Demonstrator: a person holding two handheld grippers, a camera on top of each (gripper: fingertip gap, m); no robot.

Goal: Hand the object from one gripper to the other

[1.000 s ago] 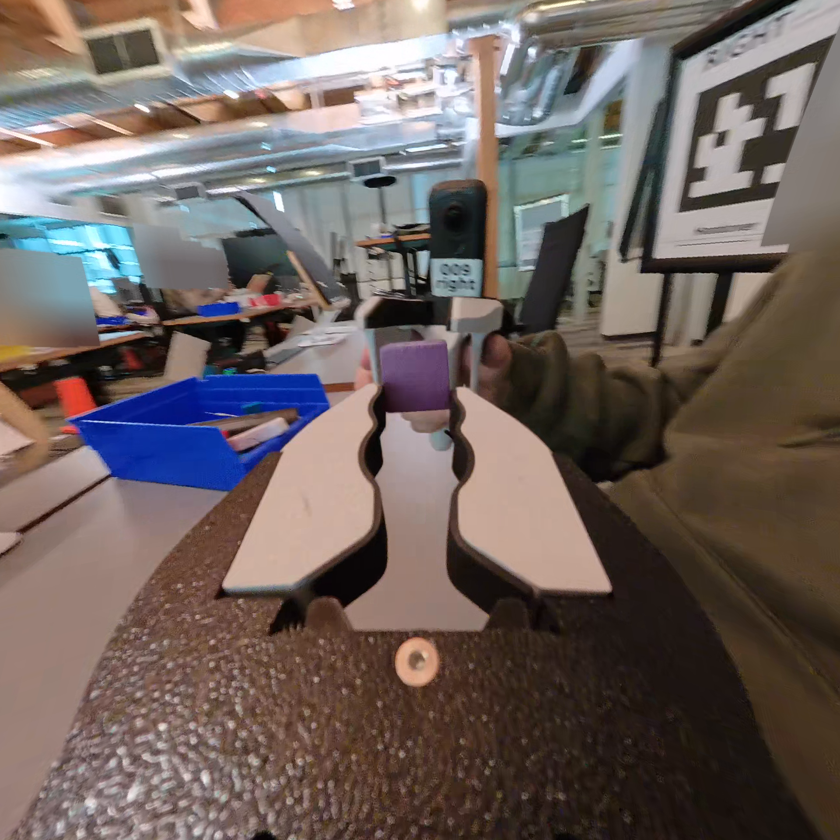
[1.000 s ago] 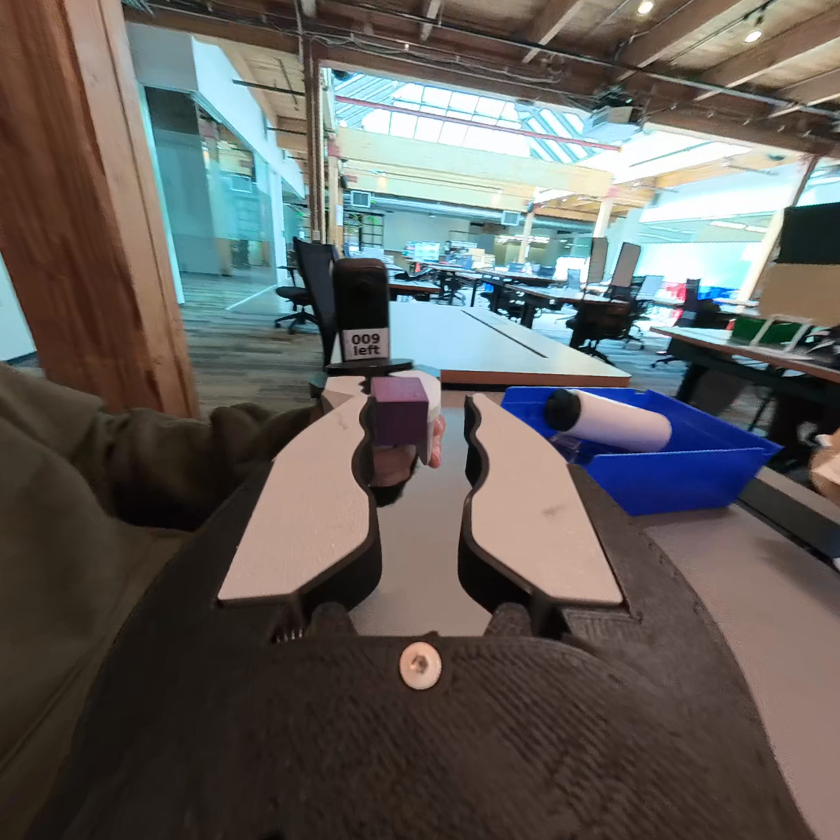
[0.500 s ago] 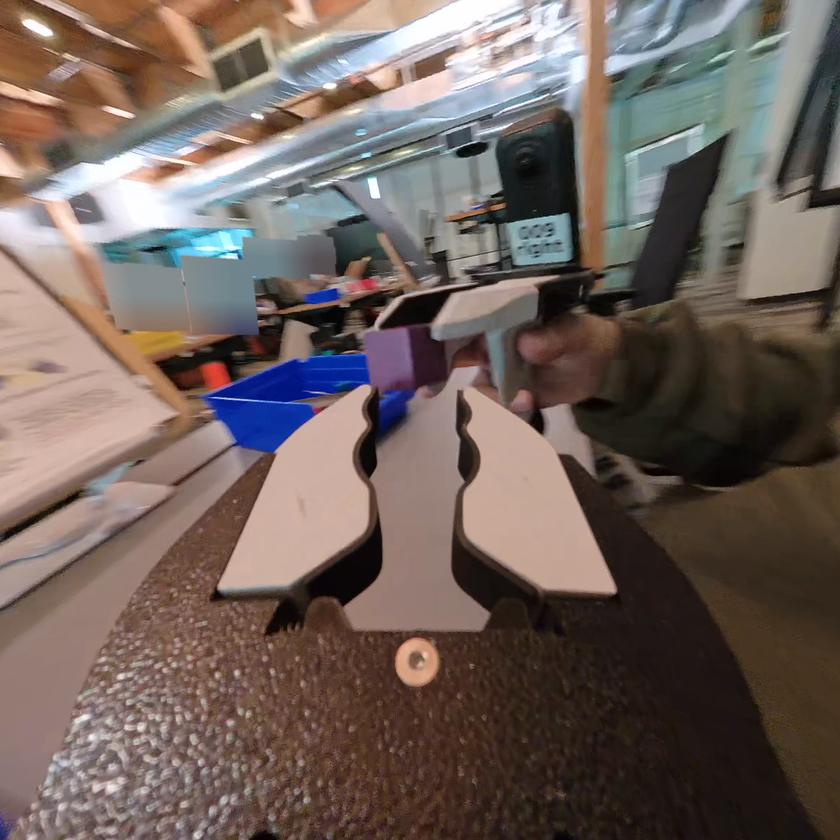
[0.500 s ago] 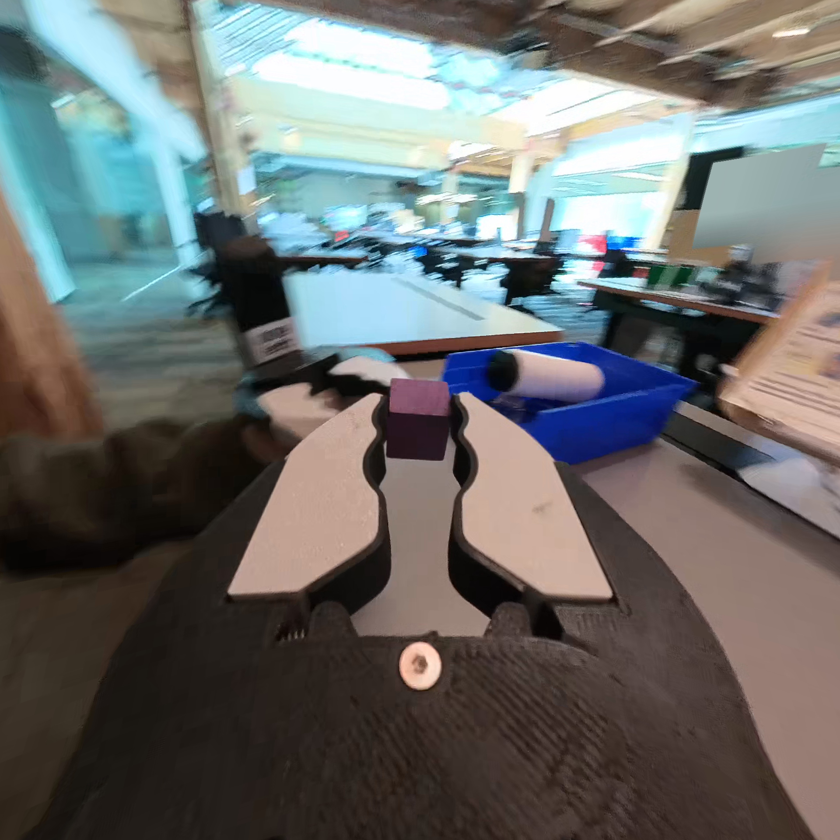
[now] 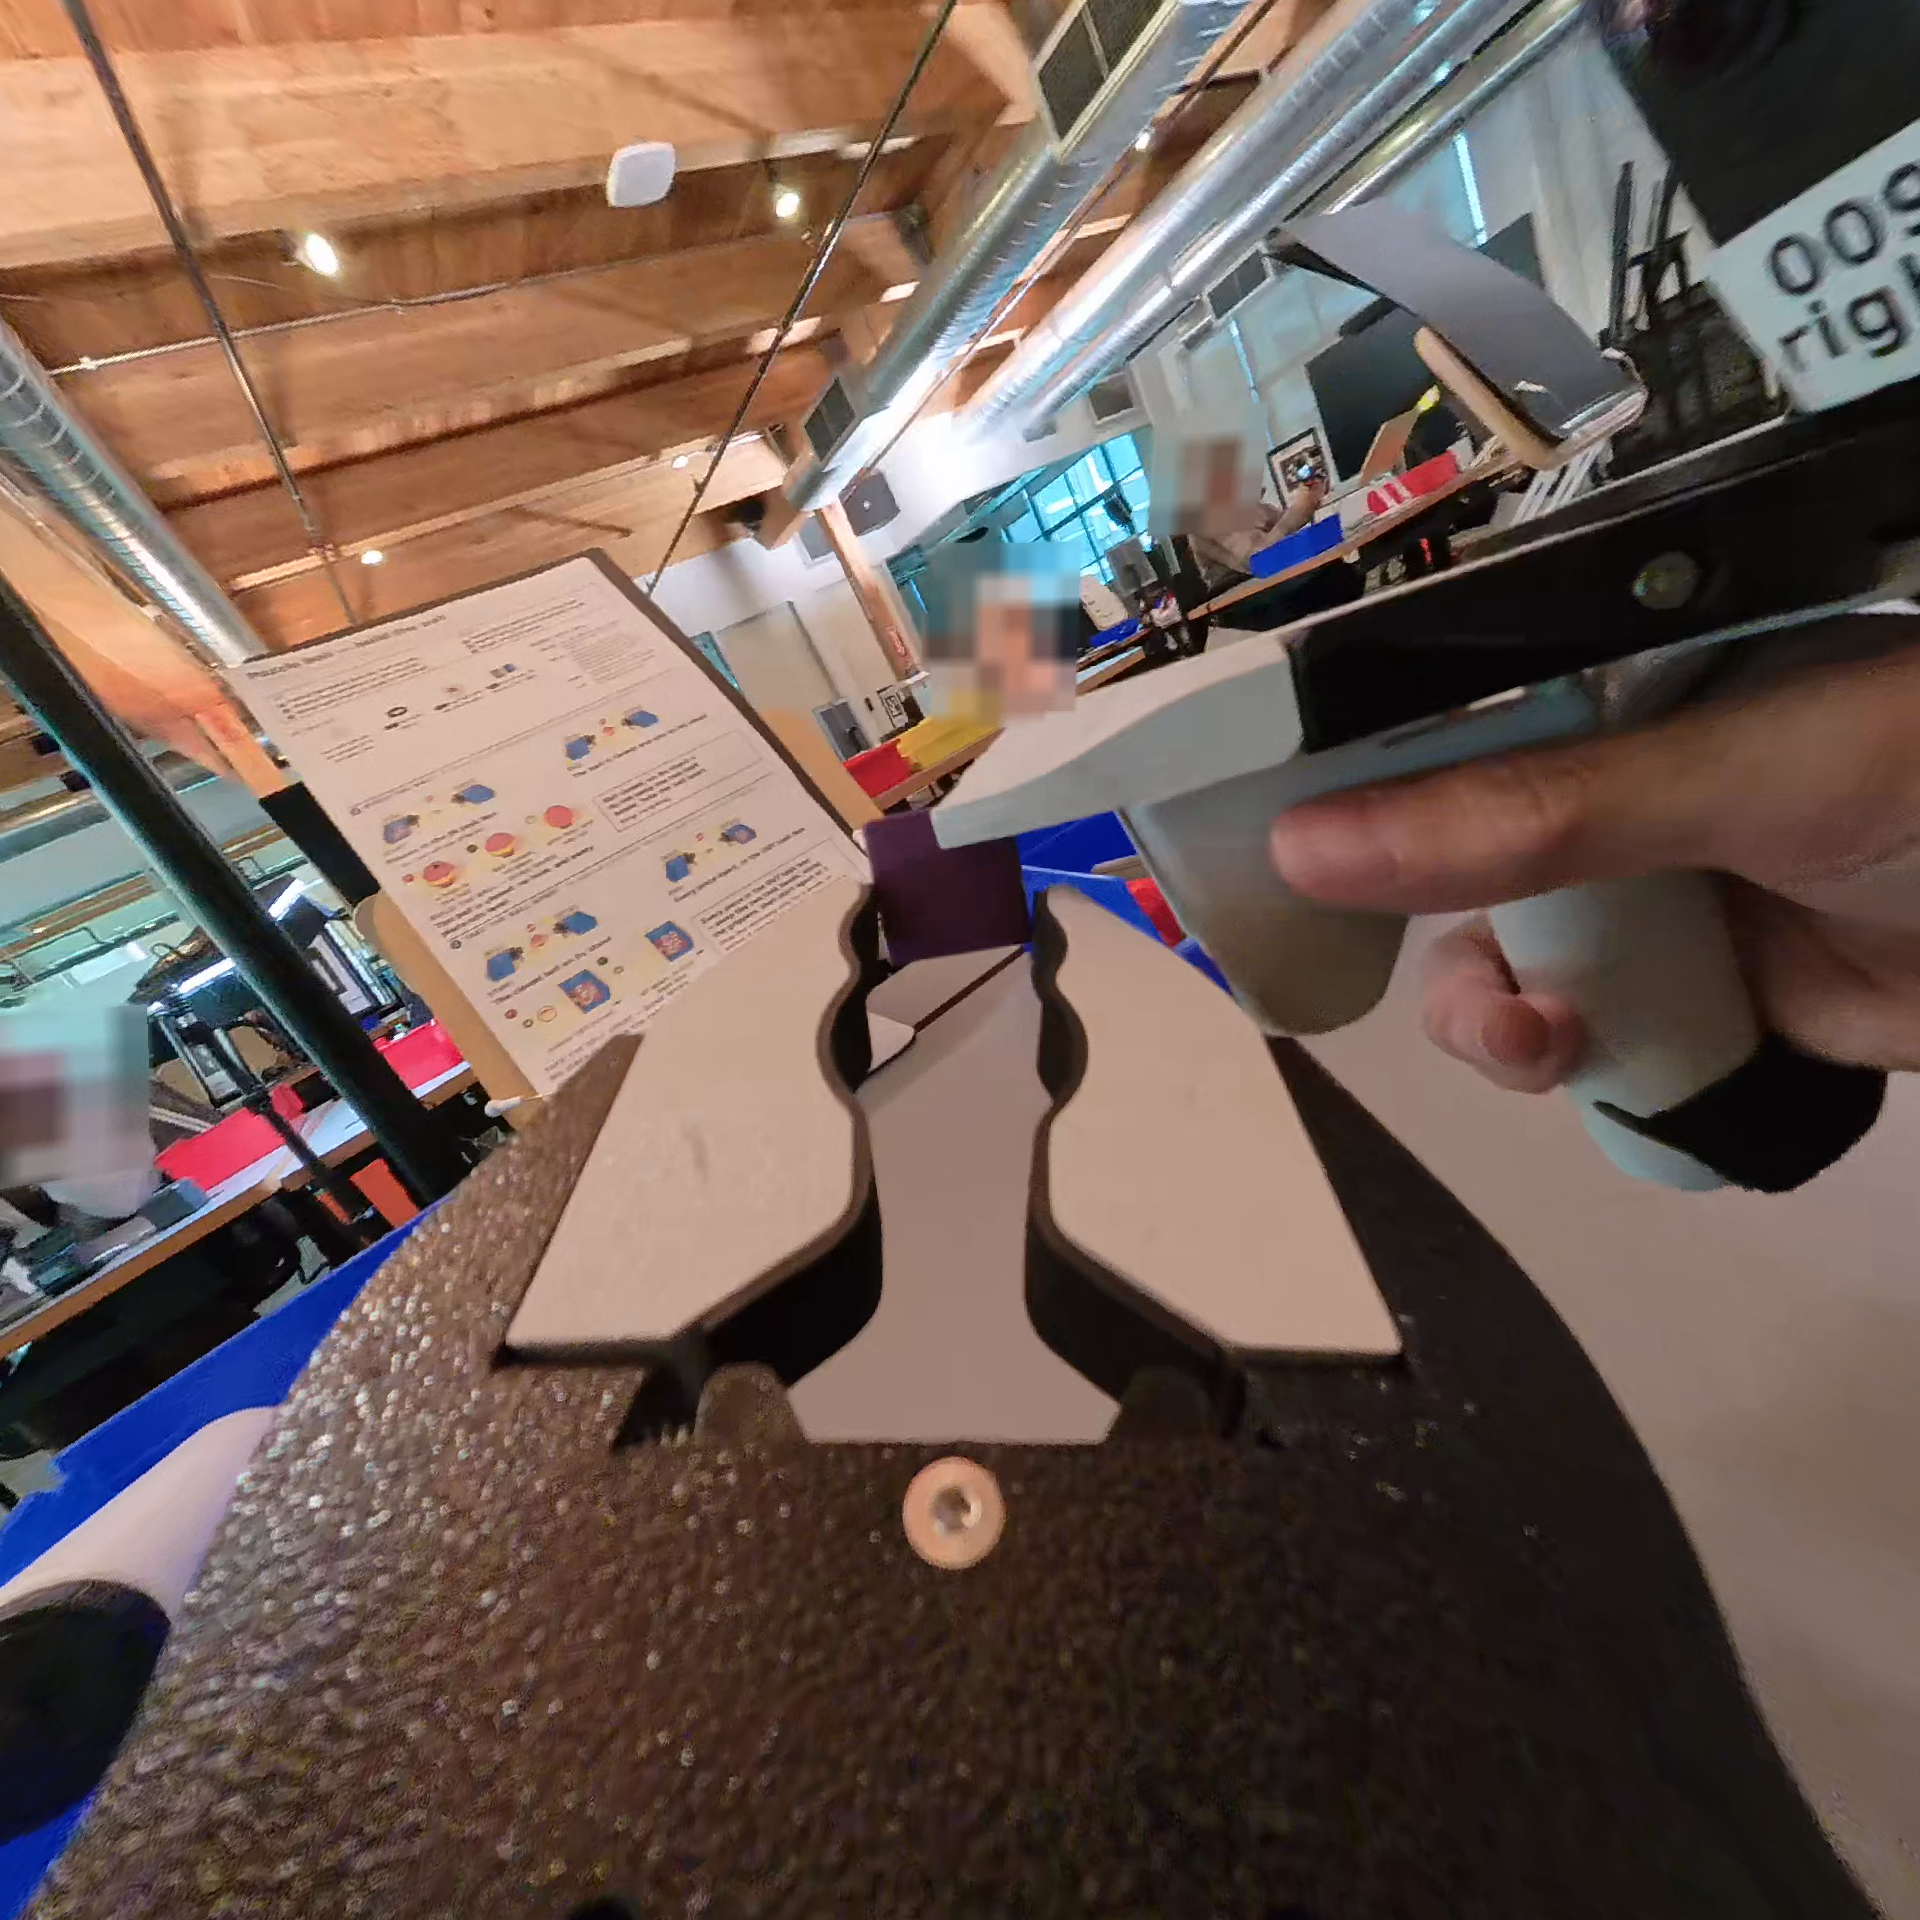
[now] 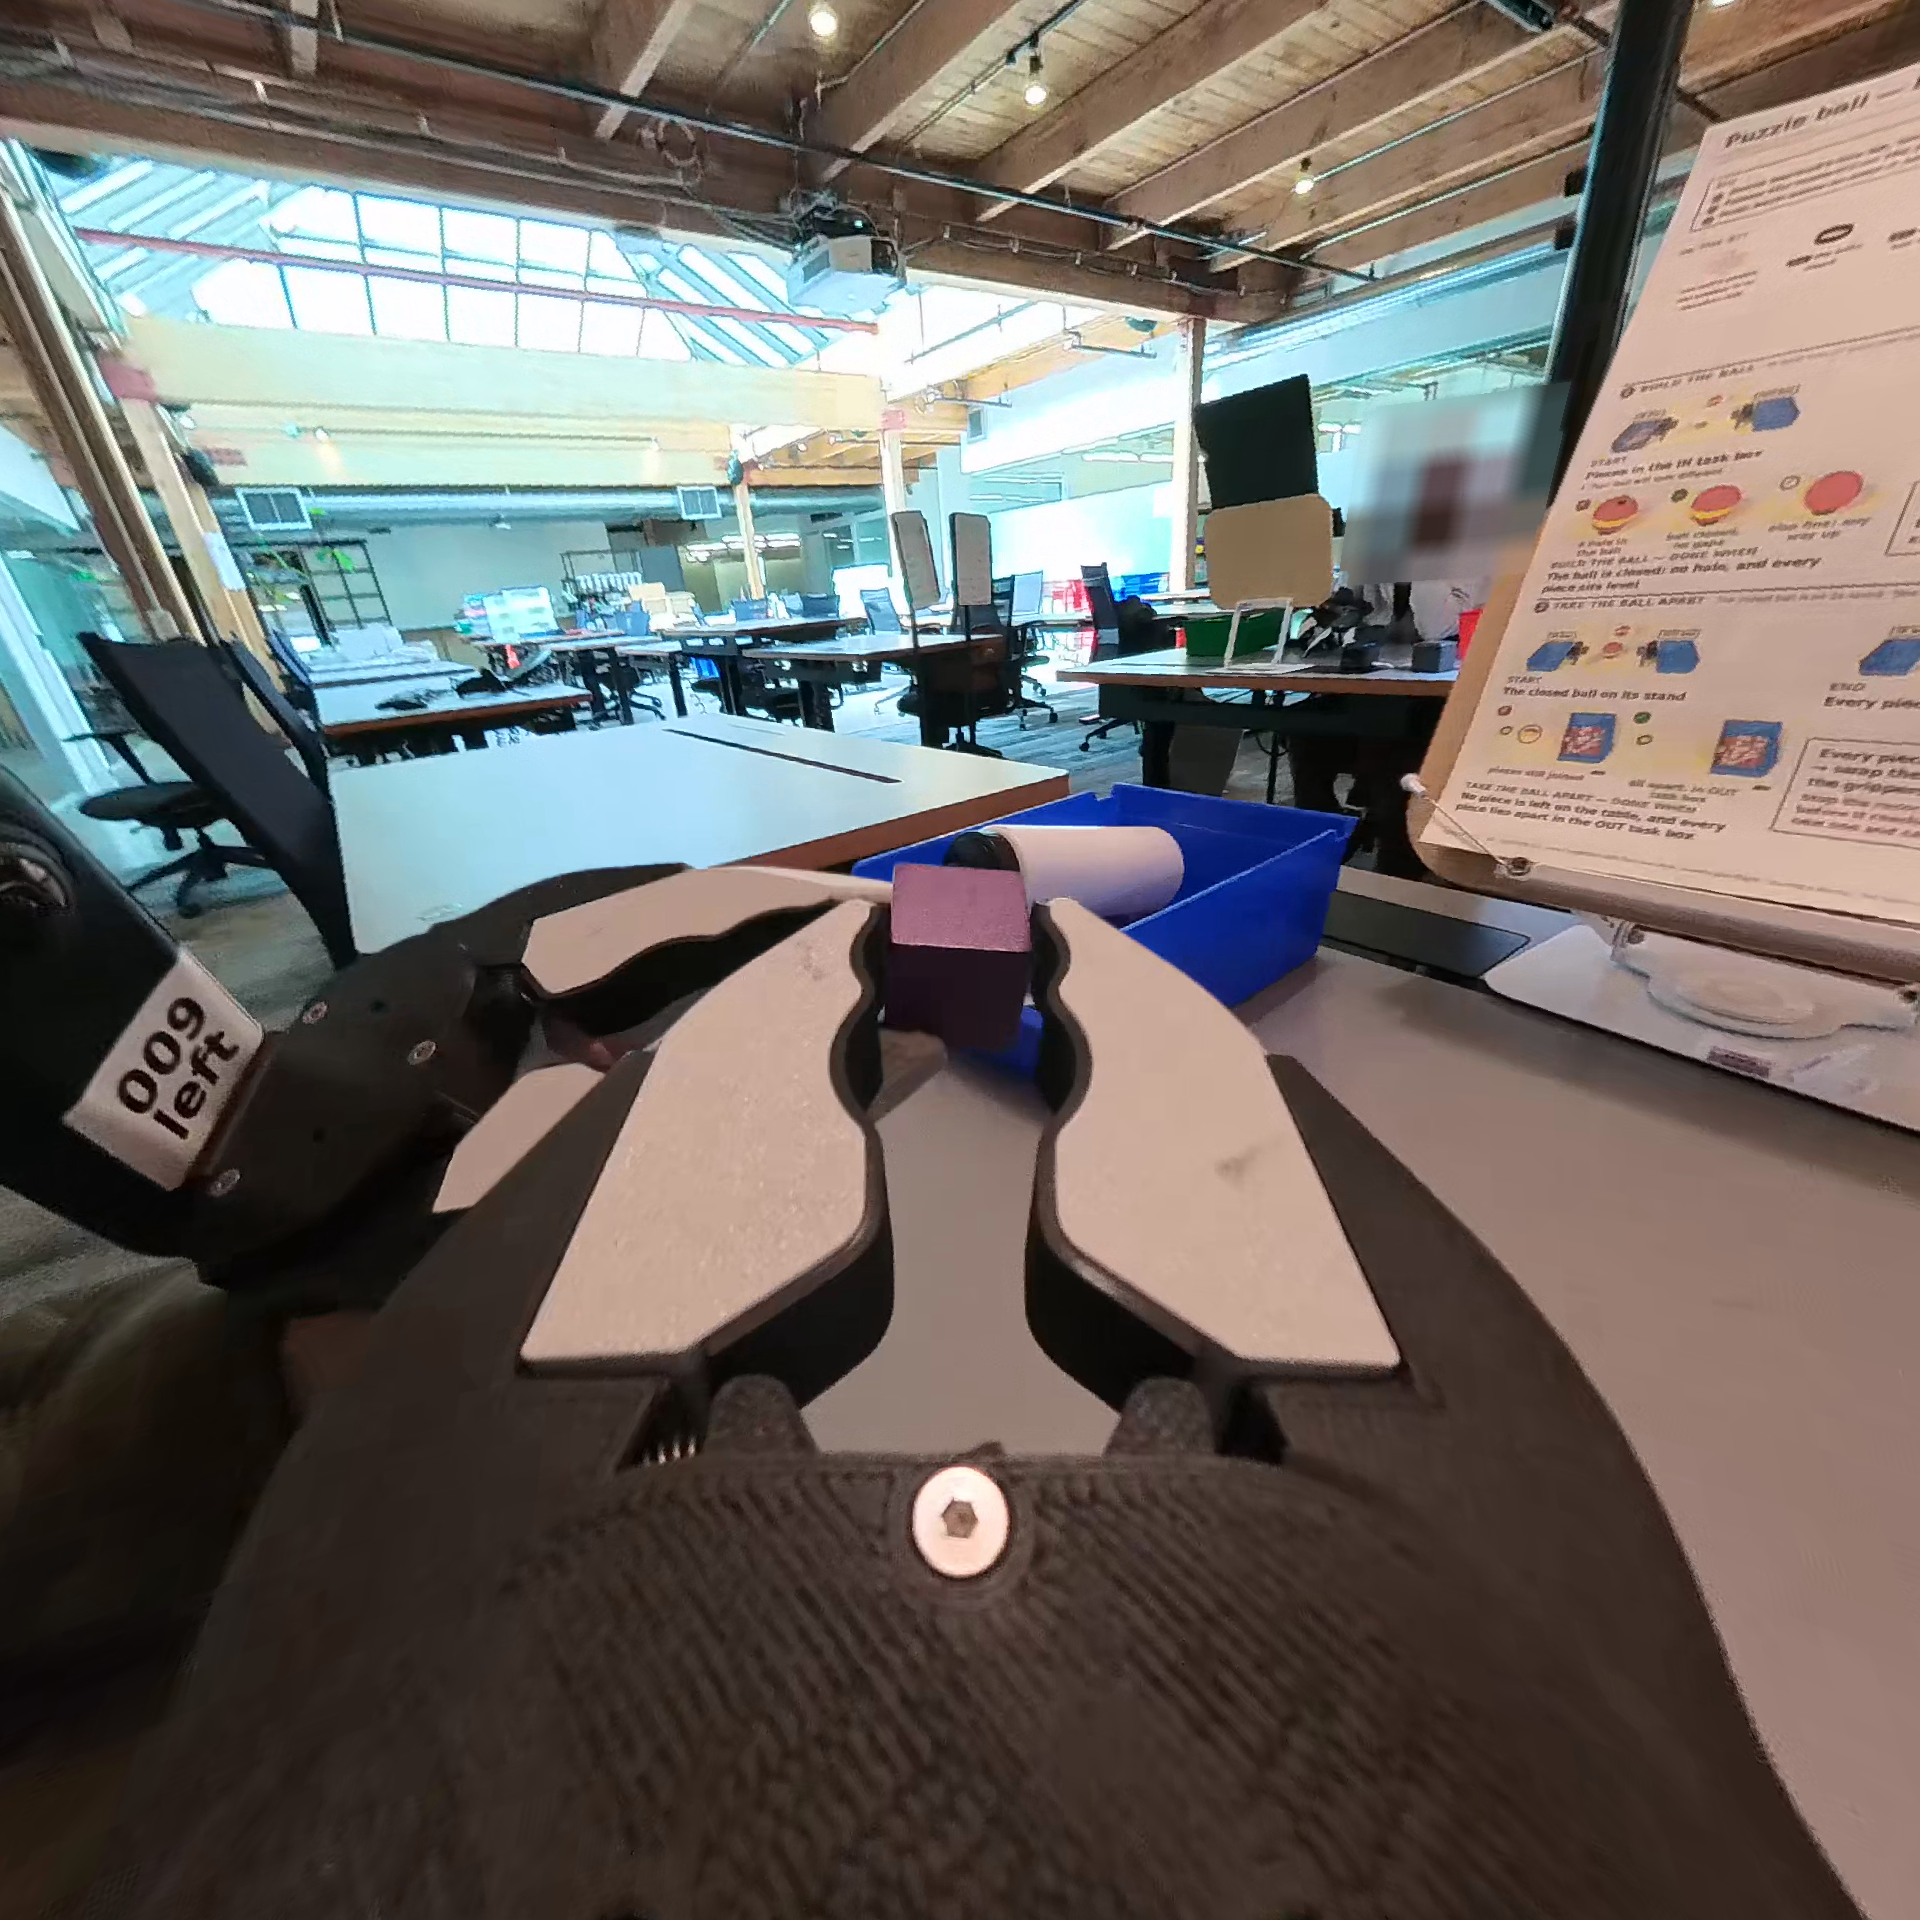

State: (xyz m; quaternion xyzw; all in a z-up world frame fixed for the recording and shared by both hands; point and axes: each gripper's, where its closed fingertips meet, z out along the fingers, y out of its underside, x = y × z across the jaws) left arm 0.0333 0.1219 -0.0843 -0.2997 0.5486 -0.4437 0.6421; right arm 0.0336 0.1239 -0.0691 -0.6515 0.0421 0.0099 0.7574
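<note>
A small purple cube sits clamped between the fingertips of my right gripper, held above the grey table. In the left wrist view the cube shows just past the tips of my left gripper. Its jaws stand about a cube's width apart and do not clamp the cube. The right gripper's upper finger lies over the cube, with a hand on its handle. In the right wrist view the left gripper's upper finger reaches in from the left and ends at the cube's edge.
A blue bin holding a white roll stands on the grey table just beyond the cube. An instruction board on a stand is at the right. A black pole rises beside the board. Less than 4 cm separates the two grippers' tips.
The right gripper closed on the cube and the left gripper let it go. Both grippers then swung toward the blue bin and board, ending close together.
</note>
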